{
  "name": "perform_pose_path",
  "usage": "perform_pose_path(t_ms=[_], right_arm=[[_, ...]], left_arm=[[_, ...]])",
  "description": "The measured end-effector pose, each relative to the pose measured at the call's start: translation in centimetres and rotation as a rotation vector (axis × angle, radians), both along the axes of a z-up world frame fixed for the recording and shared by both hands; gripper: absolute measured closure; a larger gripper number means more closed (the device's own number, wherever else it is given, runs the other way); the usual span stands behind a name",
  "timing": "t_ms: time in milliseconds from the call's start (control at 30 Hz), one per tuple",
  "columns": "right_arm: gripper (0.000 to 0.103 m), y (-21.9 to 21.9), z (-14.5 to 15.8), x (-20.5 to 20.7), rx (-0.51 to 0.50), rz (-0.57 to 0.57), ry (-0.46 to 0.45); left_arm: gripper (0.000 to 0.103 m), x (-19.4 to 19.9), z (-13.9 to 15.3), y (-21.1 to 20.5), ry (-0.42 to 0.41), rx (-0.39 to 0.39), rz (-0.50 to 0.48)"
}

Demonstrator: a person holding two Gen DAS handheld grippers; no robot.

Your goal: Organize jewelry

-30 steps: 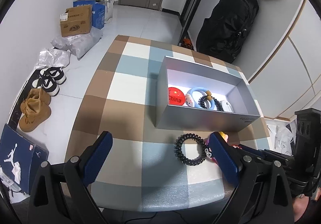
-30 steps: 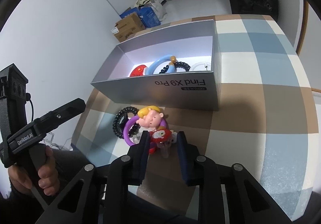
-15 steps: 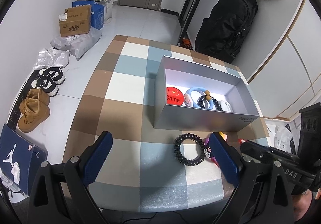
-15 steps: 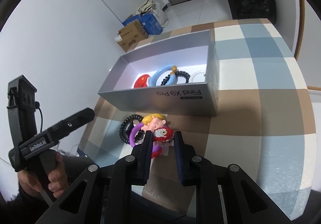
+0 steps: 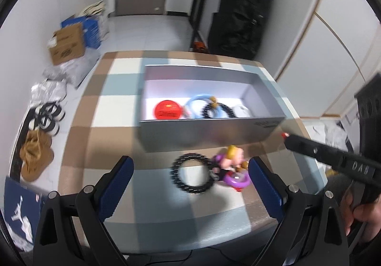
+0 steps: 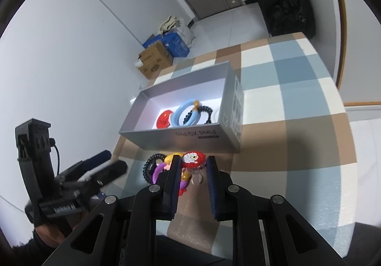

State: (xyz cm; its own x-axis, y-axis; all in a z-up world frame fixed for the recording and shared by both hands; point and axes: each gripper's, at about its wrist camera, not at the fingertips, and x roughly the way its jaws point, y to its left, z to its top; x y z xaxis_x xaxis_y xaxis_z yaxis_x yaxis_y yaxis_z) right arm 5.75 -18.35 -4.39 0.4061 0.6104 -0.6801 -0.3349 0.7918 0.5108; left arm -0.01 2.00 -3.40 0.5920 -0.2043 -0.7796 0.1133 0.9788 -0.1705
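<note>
We see a checked tablecloth (image 6: pixel 297 89) bearing a grey box (image 6: pixel 181 139), with cartons (image 6: pixel 154 61) on the tiled floor. Our right gripper (image 6: pixel 192 166) clamps a red beaded charm (image 6: pixel 193 159); our left gripper (image 5: pixel 190 175) gapes around a black coil bracelet (image 5: pixel 191 173).

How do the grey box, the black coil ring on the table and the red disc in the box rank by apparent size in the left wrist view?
1. grey box, by far the largest.
2. black coil ring.
3. red disc, though it lies farther from the camera, so the true order of the last two is unsure.

Black tongs (image 6: pixel 192 166) with blue pads (image 6: pixel 176 179), silver screws (image 6: pixel 154 187)
</note>
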Motion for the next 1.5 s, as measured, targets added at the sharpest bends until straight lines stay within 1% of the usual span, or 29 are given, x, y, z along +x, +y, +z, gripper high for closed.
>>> perform_pose_path(t_ms=[33, 100, 167, 267, 300, 333, 367, 433, 467, 533, 567, 600, 633, 667, 700, 800, 900, 933, 967, 1000, 1133, 1200, 1267, 1333, 1367, 1400, 1467, 1500], right_arm=[[0.083, -0.2, 0.1, 0.0, 0.005, -0.004, 0.000], [0.083, -0.7, 0.2, 0.0, 0.010, -0.012, -0.001], [0.083, -1.1, 0.2, 0.0, 0.015, -0.018, 0.001], [0.083, -2.0, 0.4, -0.1, 0.027, -0.034, 0.004], [0.083, -2.3, 0.4, -0.1, 0.033, -0.039, 0.005], [0.083, -2.5, 0.5, 0.0, 0.038, -0.044, 0.005], [0.083, -2.8, 0.5, -0.1, 0.042, -0.047, 0.005], [0.083, -3.2, 0.6, 0.0, 0.050, -0.053, 0.006], [0.083, -3.4, 0.6, 0.0, 0.055, -0.056, 0.007], [0.083, -3.8, 0.7, -0.2, 0.065, -0.061, 0.008], [0.083, -4.0, 0.8, -0.2, 0.070, -0.063, 0.008], [0.083, -4.2, 0.9, -0.3, 0.077, -0.065, 0.008], [0.083, -4.3, 0.9, -0.3, 0.081, -0.066, 0.008], [0.083, -4.4, 0.9, -0.3, 0.085, -0.065, 0.009], [0.083, -4.4, 0.9, -0.3, 0.087, -0.064, 0.012], [0.083, -4.5, 0.8, -0.2, 0.096, -0.063, 0.021], [0.083, -4.7, 1.0, -0.1, 0.109, -0.062, 0.023], [0.083, -4.8, 1.1, -0.1, 0.115, -0.062, 0.022], [0.083, -4.8, 1.2, -0.1, 0.120, -0.063, 0.021], [0.083, -4.8, 1.3, -0.1, 0.124, -0.063, 0.019], [0.083, -4.8, 1.5, -0.2, 0.124, -0.073, 0.020], [0.083, -4.8, 1.7, -0.2, 0.136, -0.075, 0.015], [0.083, -4.9, 2.0, -0.4, 0.142, -0.073, 0.006], [0.083, -5.0, 2.1, -0.5, 0.145, -0.070, 0.000], [0.083, -5.1, 2.1, -0.6, 0.144, -0.070, -0.002], [0.083, -5.1, 2.1, -0.7, 0.143, -0.069, -0.004], [0.083, -5.2, 2.1, -0.8, 0.143, -0.067, -0.004], [0.083, -5.3, 2.1, -0.9, 0.144, -0.067, -0.003]], left_arm=[[0.009, 0.0, -0.1, -0.8, -0.009, 0.048, -0.010], [0.009, -0.1, -0.1, -1.8, -0.024, 0.097, -0.031], [0.009, 0.0, -0.1, -2.5, -0.030, 0.101, -0.058], [0.009, 0.2, -0.1, -3.6, -0.039, 0.129, -0.078], [0.012, 0.3, -0.1, -3.9, -0.036, 0.126, -0.093], [0.017, 0.5, -0.2, -4.3, -0.030, 0.127, -0.105], [0.020, 0.8, -0.2, -4.6, -0.024, 0.137, -0.110], [0.030, 1.2, -0.4, -5.0, -0.013, 0.153, -0.121], [0.032, 1.3, -0.5, -5.2, -0.007, 0.156, -0.124], [0.043, 1.7, -0.6, -5.3, 0.007, 0.152, -0.123], [0.045, 1.8, -0.6, -5.2, 0.010, 0.156, -0.119], [0.049, 1.9, -0.8, -5.3, 0.017, 0.156, -0.121], [0.056, 2.0, -0.9, -5.3, 0.028, 0.154, -0.125], [0.059, 2.1, -1.1, -5.3, 0.040, 0.151, -0.128], [0.060, 2.2, -1.3, -5.3, 0.057, 0.143, -0.135], [0.061, 2.4, -1.6, -5.7, 0.079, 0.162, -0.144], [0.061, 2.2, -1.6, -5.9, 0.094, 0.164, -0.157], [0.065, 2.3, -1.6, -6.0, 0.097, 0.175, -0.161], [0.069, 2.1, -1.6, -6.3, 0.089, 0.215, -0.162], [0.072, 2.1, -1.5, -6.6, 0.080, 0.237, -0.171], [0.072, 1.9, -1.7, -8.1, 0.076, 0.298, -0.225], [0.074, 1.9, -1.8, -8.3, 0.078, 0.324, -0.233], [0.076, 2.1, -1.7, -7.8, 0.093, 0.306, -0.230], [0.081, 2.2, -1.2, -7.0, 0.095, 0.253, -0.213], [0.082, 2.2, -0.9, -6.5, 0.094, 0.214, -0.200], [0.084, 2.2, -0.8, -6.2, 0.091, 0.191, -0.193], [0.084, 2.2, -0.5, -5.8, 0.084, 0.147, -0.180], [0.084, 2.2, -0.4, -5.8, 0.082, 0.137, -0.177]])
